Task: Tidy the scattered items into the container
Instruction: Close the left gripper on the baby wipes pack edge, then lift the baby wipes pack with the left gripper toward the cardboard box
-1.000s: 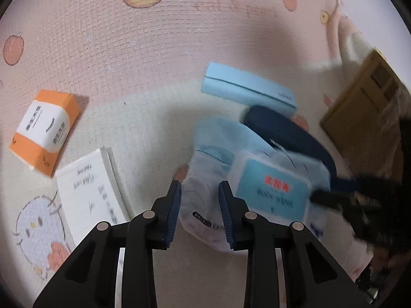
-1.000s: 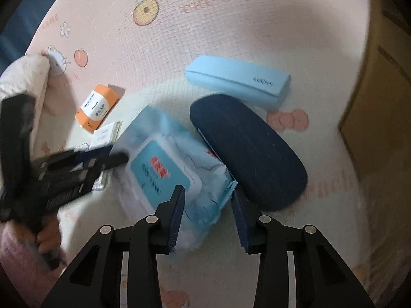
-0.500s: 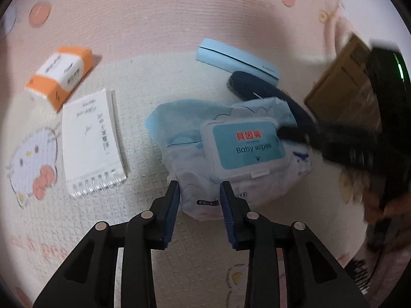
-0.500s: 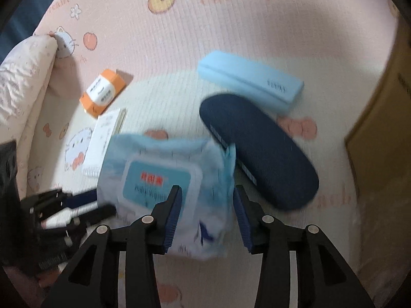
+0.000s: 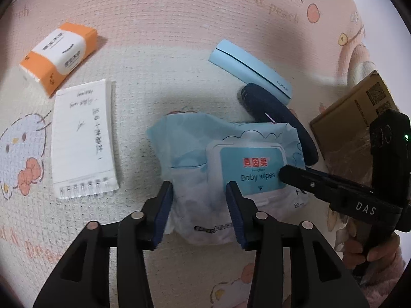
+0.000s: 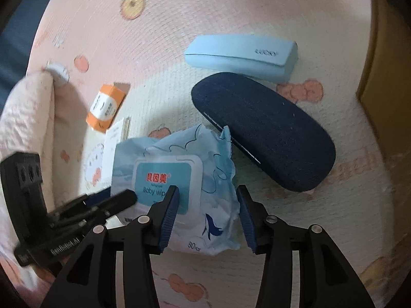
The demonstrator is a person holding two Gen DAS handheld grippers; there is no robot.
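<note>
A light-blue baby wipes pack lies on the pink cartoon mat. My left gripper straddles the pack's near end, jaws opening, with no clear press from the pads. My right gripper straddles the other end over the lid's edge, jaws also opening. Scattered around are an orange tissue pack, a white spiral notepad, a light-blue case and a dark-blue case.
A brown cardboard box stands at the mat's right side, just beyond the dark-blue case. A hand holds the right gripper. A pale pink quilt lies along the left edge in the right wrist view.
Both grippers' jaws have widened. The wipes pack has turned and settled flat on the mat, its label now facing both cameras. Both hands have shifted slightly and rolled.
</note>
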